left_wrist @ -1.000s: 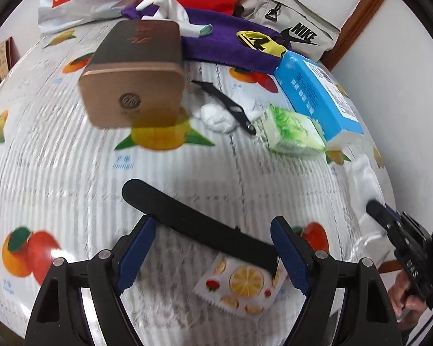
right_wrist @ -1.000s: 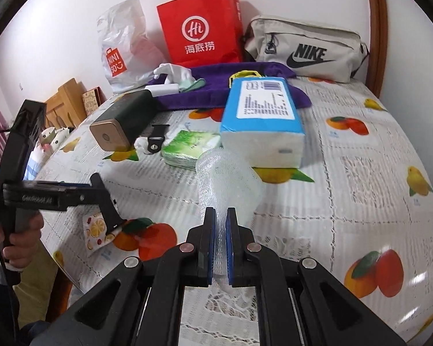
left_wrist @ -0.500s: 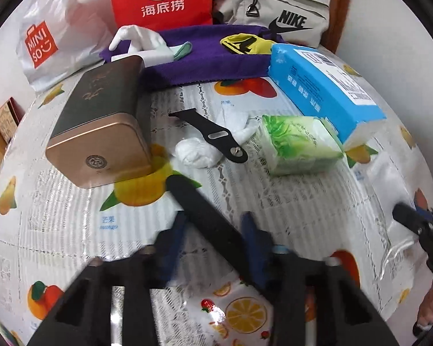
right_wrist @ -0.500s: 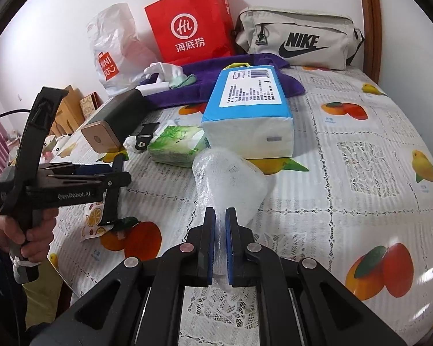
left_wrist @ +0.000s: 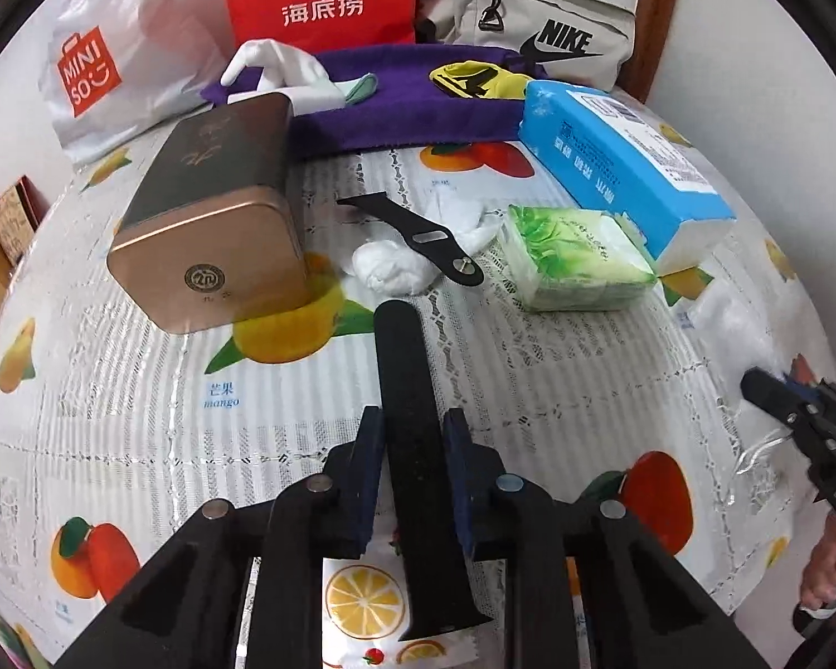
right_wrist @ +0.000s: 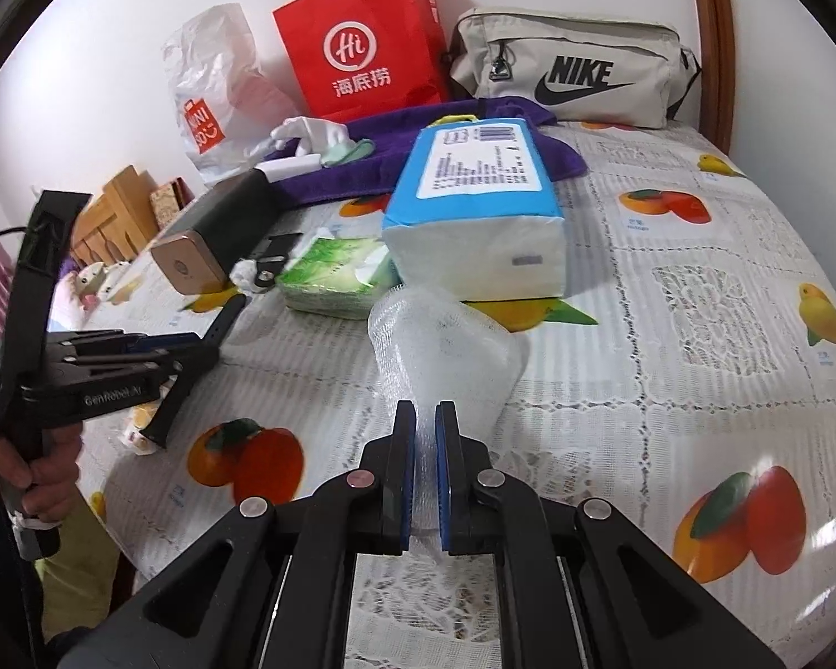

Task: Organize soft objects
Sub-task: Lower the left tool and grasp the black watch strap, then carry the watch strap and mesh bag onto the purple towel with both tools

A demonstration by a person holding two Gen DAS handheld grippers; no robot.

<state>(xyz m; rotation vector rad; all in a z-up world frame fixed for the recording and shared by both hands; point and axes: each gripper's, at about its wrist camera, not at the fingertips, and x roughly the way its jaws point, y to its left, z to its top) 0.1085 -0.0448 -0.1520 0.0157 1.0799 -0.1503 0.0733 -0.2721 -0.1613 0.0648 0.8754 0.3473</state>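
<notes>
tongs [left_wrist: 412, 435] tilted steeply down, just closed on black strap [left_wrist: 404, 390]

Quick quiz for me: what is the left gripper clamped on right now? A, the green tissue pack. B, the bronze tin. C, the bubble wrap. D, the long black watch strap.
D: the left gripper has closed its blue pads against the sides of the long black watch strap, which runs out between them over the fruit-print tablecloth.
</notes>
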